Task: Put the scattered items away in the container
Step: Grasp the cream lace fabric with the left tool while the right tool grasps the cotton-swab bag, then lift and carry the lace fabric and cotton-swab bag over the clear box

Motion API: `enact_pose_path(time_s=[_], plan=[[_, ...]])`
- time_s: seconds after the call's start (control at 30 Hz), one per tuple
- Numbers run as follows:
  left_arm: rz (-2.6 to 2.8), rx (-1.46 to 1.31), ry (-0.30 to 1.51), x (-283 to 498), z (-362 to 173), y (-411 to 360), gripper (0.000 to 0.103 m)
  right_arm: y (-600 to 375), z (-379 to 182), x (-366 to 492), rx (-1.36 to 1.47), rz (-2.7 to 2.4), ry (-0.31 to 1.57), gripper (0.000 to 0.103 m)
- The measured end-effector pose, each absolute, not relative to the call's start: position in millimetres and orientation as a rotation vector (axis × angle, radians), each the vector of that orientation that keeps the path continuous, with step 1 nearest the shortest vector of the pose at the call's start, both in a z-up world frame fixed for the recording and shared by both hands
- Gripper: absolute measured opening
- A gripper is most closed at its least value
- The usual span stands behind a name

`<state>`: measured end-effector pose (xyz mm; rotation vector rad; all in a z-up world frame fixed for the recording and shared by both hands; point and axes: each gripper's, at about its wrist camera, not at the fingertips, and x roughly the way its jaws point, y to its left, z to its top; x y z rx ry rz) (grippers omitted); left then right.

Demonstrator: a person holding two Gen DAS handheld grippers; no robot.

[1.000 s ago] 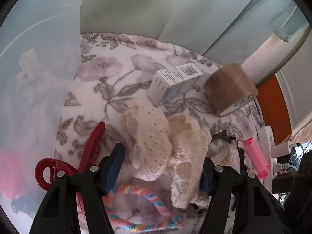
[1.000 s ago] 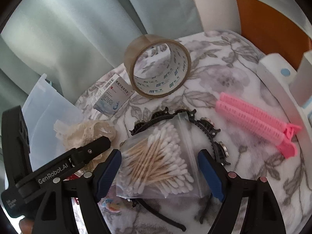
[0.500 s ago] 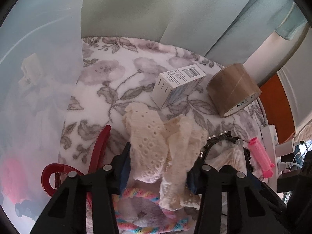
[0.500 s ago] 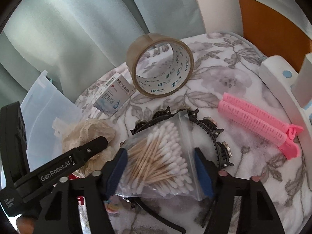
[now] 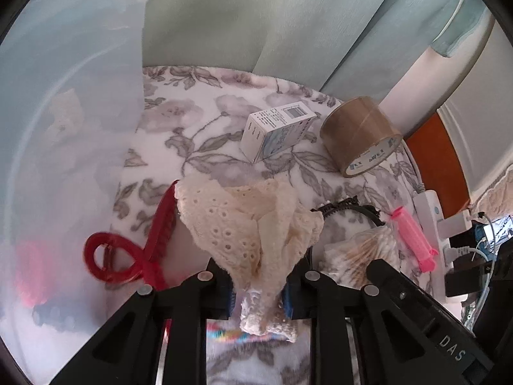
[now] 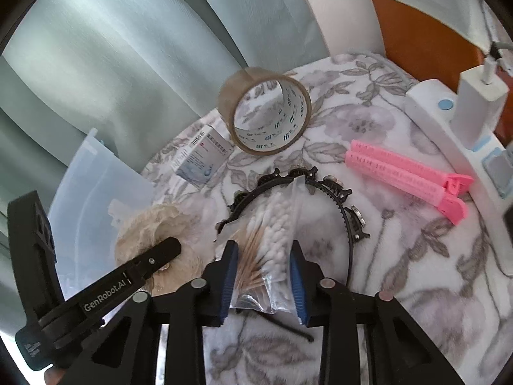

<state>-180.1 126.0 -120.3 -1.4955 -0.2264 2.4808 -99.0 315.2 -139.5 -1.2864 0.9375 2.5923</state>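
My left gripper [image 5: 258, 292] is closing, and its blue pads pinch a bunched cream lace cloth [image 5: 243, 221] that lifts off the floral blanket. The translucent container [image 5: 64, 128] stands just to its left, with red and pale items dimly showing inside. My right gripper [image 6: 264, 276] is closing too, and its pads squeeze a clear bag of cotton swabs [image 6: 272, 224] lying over a black headband [image 6: 346, 205]. In the right wrist view the left gripper's arm [image 6: 128, 279] crosses the lace cloth [image 6: 154, 224] beside the container [image 6: 96, 186].
On the blanket lie a red hair claw [image 5: 128, 250], a white box [image 5: 275, 131], a brown tape roll [image 6: 266, 109], pink hair clips [image 6: 407, 176] and a rainbow rope ring [image 5: 224, 335]. A white power strip [image 6: 449, 128] borders the right side. Curtains hang behind.
Both grippers' jaws have narrowed from wide apart. The left now pinches the lace cloth and has raised it a little. The right has squeezed the swab bag into a narrow bundle.
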Motion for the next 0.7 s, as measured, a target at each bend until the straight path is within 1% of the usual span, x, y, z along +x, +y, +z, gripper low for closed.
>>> enact_pose_path(time_s=[0.1, 0.17, 0.2, 0.53, 0.7], plan=[[2.474, -1.5, -0.232, -176, -114, 126, 0.022, 319, -132, -87, -1.281, 2.584, 0.96, 0.025], [2.47, -1.498, -0.24, -168, -107, 125, 0.022, 318, -124, -82, -1.273, 2.592, 0.96, 0.022], [2.474, -1.487, -0.236, -164, -104, 126, 0.022, 318, -122, -83, -1.27, 2.601, 0.955, 0.017], [2.491, -1.408, -0.213, -127, -62, 119, 0.022, 304, -89, -42, -1.232, 2.657, 0.97, 0.017], [2.507, -1.37, -0.218, -112, -43, 113, 0.023, 301, -55, -25, -1.134, 2.722, 0.942, 0.017]])
